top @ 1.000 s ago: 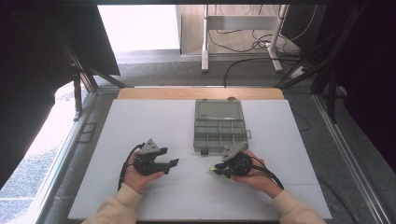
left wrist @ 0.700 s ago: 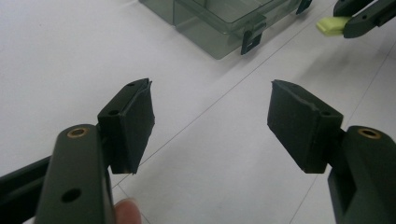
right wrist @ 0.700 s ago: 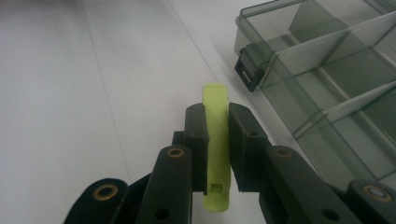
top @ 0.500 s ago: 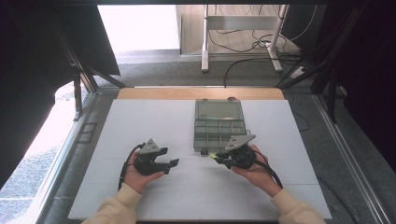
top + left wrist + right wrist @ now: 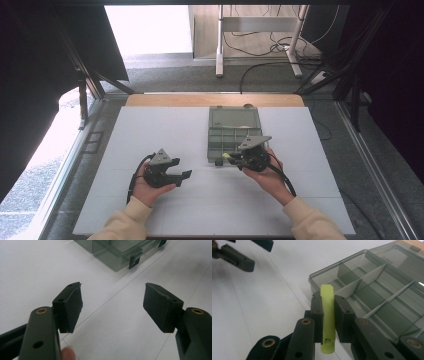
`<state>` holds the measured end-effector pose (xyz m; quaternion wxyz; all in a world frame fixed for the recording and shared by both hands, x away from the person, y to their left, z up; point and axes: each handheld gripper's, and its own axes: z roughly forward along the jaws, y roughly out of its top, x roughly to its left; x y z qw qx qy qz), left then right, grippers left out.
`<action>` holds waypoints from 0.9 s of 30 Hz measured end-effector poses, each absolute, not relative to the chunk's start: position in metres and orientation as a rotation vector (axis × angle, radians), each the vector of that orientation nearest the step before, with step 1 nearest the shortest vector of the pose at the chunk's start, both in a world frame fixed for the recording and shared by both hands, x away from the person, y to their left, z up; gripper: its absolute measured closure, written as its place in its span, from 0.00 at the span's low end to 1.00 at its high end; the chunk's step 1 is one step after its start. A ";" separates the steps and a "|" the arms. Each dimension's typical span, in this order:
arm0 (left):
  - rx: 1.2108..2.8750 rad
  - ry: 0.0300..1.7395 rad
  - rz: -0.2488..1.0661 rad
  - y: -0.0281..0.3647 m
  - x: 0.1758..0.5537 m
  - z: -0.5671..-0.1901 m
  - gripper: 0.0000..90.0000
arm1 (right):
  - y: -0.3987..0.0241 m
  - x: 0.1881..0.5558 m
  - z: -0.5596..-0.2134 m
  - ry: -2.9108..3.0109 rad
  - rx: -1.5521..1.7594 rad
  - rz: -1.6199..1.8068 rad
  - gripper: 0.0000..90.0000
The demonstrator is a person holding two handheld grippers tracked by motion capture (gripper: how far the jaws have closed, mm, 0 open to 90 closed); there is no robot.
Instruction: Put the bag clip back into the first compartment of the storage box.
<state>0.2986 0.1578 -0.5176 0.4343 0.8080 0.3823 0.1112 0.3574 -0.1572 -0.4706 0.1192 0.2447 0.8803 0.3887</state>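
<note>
One yellow clip (image 5: 327, 315) sits clamped in our right gripper (image 5: 231, 158), over the box's (image 5: 220, 140) near-left corner, mid-table (image 5: 150, 130). Our left gripper (image 5: 186, 175) rests near the front edge, jaws wide, empty.

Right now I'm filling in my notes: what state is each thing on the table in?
Organizer box: lid open, compartments look empty, flat on the table.
Yellow-green clip: clamped upright in the right claw, at the box's near edge.
Right claw: shut on the clip.
Left claw: open, nothing between its jaws, above the white table.
</note>
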 end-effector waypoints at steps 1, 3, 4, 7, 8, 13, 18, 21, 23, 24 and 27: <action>2.012 0.953 0.277 0.158 0.299 -0.518 0.36 | -0.156 0.359 -0.470 2.568 0.726 1.133 0.87; 2.013 0.952 0.277 0.158 0.299 -0.518 0.36 | -0.154 0.364 -0.468 2.556 0.743 1.137 0.87; 2.013 0.952 0.277 0.158 0.299 -0.518 0.36 | -0.153 0.365 -0.467 2.552 0.748 1.143 0.87; 2.011 0.954 0.275 0.158 0.299 -0.518 0.36 | -0.149 0.370 -0.465 2.541 0.761 1.153 0.87; 2.011 0.954 0.275 0.158 0.299 -0.518 0.36 | -0.147 0.372 -0.465 2.539 0.764 1.150 0.87; 2.010 0.955 0.274 0.158 0.298 -0.518 0.36 | -0.137 0.379 -0.464 2.533 0.770 1.144 0.87; 2.007 0.954 0.273 0.158 0.298 -0.517 0.36 | -0.131 0.386 -0.467 2.532 0.788 1.137 0.87; 2.008 0.955 0.273 0.158 0.299 -0.518 0.36 | -0.130 0.389 -0.469 2.531 0.798 1.135 0.87; 2.008 0.955 0.273 0.158 0.299 -0.518 0.36 | -0.130 0.392 -0.469 2.529 0.803 1.136 0.87; 2.008 0.954 0.274 0.158 0.299 -0.518 0.36 | -0.130 0.393 -0.469 2.527 0.805 1.135 0.87; 2.009 0.954 0.274 0.158 0.299 -0.518 0.36 | -0.131 0.396 -0.470 2.520 0.823 1.140 0.87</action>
